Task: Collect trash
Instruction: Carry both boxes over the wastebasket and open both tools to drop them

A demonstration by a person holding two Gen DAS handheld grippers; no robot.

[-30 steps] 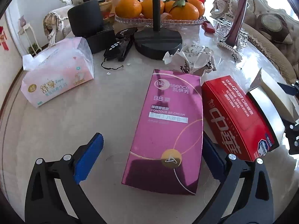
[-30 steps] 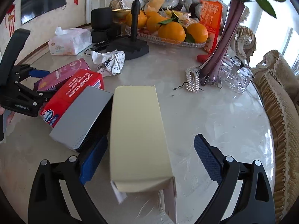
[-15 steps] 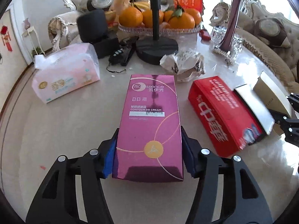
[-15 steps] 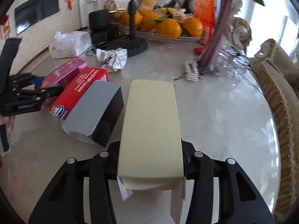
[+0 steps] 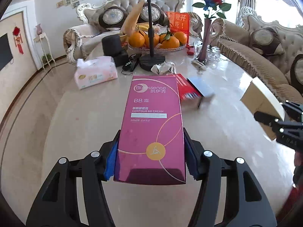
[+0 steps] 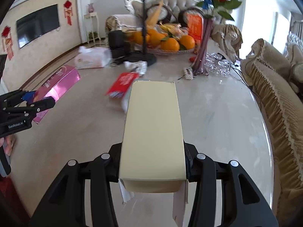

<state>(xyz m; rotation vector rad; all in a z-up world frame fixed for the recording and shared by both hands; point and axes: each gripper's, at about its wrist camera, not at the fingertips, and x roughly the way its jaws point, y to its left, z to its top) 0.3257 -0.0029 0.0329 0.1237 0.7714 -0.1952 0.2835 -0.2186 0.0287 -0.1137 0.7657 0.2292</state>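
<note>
Left gripper (image 5: 150, 162) pinches the pink box (image 5: 151, 124) at its near end; long axis runs straight out from the jaws, lifted above the tabletop (image 5: 75, 117). Right gripper (image 6: 152, 167) likewise clamps the cream box (image 6: 152, 121). Farther off, mid-table, the red box (image 6: 123, 85) lies loose, roughly between both, beside crumpled paper (image 5: 163, 67).

tissue pack (image 5: 95, 72) left of stand (image 5: 152, 58), fruit bowl (image 5: 157, 47) behind

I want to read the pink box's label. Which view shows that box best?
The left wrist view: the pink box faces the camera, print legible, clamped in the left gripper. The right wrist view shows it only small, angled, at the left edge.
</note>
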